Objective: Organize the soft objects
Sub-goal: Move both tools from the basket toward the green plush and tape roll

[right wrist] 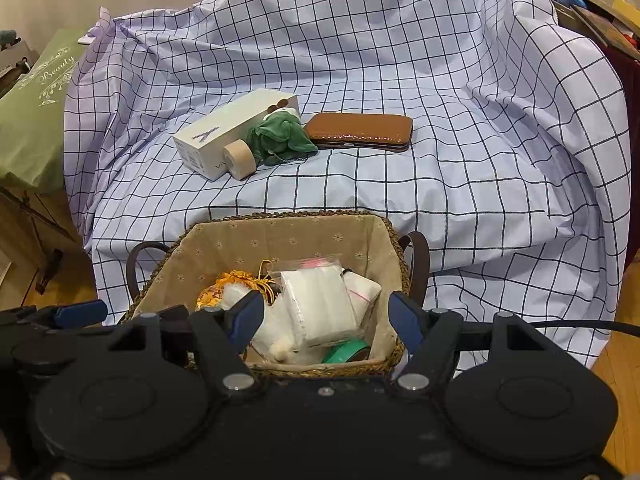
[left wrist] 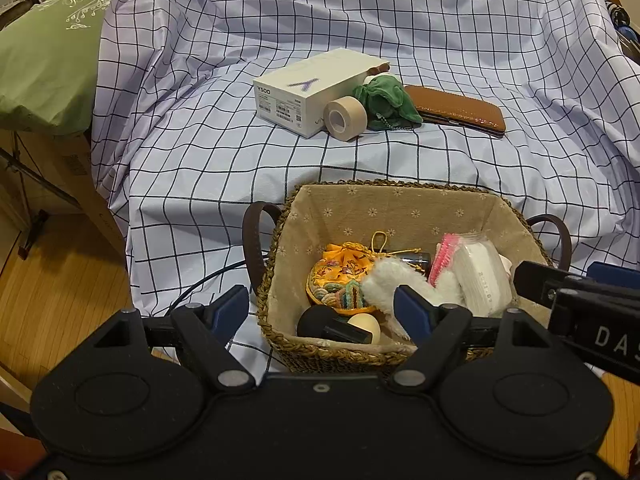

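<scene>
The green plush toy lay on the checked cloth well behind the basket, wedged between a white phone box on its left and a brown leather case on its right, touching both. A small bead chain trailed from its near side. A roll of tan tape stood on edge just in front of the box, touching the toy's near left side.

Nearer the cameras sat a woven basket with a beige flowered lining and a dark loop handle at each end. It already held a yellow embroidered pouch, a white fluffy piece, a clear bag of white cotton pads, a pink-edged item beside them, a black round thing and a cream ball at the near wall, and, in the right wrist view, a green tape roll at the near corner.

The left gripper hung over the basket's near left rim with its blue-padded jaws spread and nothing between them but the basket's edge below. The right gripper hung over the near right part of the basket, its jaws apart and gripping nothing, the cotton pad bag lying beneath the gap.

Between the basket's far rim and the toy the cloth lay bare but rumpled. To the left, off the cloth, a green bag printed "Beauty" rested above a wooden floor.
</scene>
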The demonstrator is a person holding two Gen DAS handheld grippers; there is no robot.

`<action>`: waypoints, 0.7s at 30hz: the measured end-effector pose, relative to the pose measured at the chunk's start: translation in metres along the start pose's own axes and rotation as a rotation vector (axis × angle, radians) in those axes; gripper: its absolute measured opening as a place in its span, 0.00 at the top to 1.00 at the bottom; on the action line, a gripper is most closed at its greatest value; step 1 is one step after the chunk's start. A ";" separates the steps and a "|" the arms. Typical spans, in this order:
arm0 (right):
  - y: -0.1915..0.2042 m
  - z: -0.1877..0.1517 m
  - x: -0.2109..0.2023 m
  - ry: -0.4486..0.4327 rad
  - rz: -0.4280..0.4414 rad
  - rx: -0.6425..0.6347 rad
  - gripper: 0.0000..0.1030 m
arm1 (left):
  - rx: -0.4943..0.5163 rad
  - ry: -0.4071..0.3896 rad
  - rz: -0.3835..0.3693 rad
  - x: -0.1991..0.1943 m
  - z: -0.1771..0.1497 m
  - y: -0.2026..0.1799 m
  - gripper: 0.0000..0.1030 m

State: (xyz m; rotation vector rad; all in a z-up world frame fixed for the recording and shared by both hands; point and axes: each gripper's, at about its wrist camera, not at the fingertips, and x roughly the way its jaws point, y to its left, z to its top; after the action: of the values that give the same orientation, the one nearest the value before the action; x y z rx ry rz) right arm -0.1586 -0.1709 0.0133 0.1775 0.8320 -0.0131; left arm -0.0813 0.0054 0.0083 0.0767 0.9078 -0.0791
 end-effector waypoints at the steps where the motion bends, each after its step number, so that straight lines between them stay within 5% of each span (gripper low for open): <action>1: 0.000 0.000 0.000 0.000 0.000 0.000 0.33 | 0.000 0.000 0.000 0.000 0.000 0.000 0.26; 21: -0.001 -0.002 0.002 0.006 -0.004 0.001 0.33 | -0.006 -0.011 0.006 -0.004 0.001 0.003 0.26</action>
State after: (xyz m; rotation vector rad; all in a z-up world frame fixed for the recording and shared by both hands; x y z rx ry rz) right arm -0.1587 -0.1713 0.0107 0.1773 0.8386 -0.0167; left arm -0.0826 0.0084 0.0118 0.0731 0.8963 -0.0706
